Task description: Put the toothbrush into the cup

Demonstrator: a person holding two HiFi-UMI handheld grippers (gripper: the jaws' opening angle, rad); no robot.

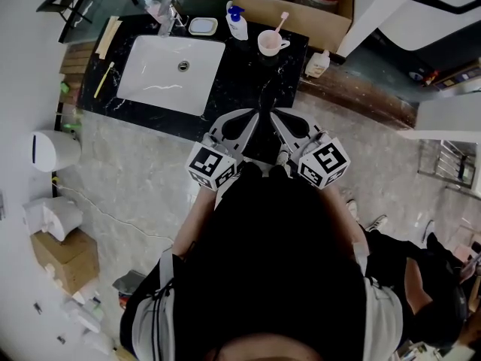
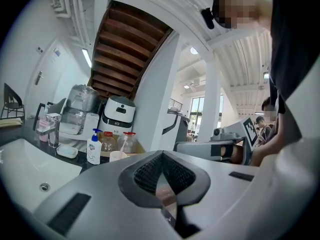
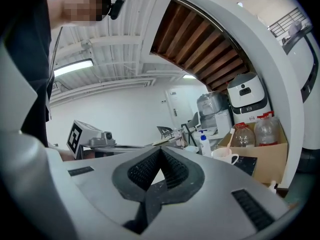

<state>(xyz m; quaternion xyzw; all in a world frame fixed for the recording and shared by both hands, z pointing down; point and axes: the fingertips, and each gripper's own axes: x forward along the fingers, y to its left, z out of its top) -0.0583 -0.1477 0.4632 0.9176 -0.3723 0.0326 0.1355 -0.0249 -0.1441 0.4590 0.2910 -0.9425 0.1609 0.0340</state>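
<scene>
A pale pink cup point(image 1: 270, 43) stands on the black countertop point(image 1: 248, 66) to the right of the sink, with a pink toothbrush point(image 1: 282, 21) standing in it. The cup point(image 3: 225, 155) and toothbrush point(image 3: 230, 137) also show in the right gripper view, and the cup point(image 2: 118, 155) shows small in the left gripper view. My left gripper point(image 1: 250, 117) and right gripper point(image 1: 275, 117) are held side by side close to the body, at the counter's front edge and well short of the cup. Both are shut with nothing between the pads point(image 2: 161, 154) point(image 3: 161, 150).
A white sink point(image 1: 171, 72) with a faucet point(image 1: 167, 13) fills the counter's left. Behind it are a soap dish point(image 1: 203, 26) and a pump bottle point(image 1: 237, 22). A cardboard box point(image 1: 301, 10) holding bottles stands behind the cup. A small bottle point(image 1: 317, 64) sits at the counter's right end.
</scene>
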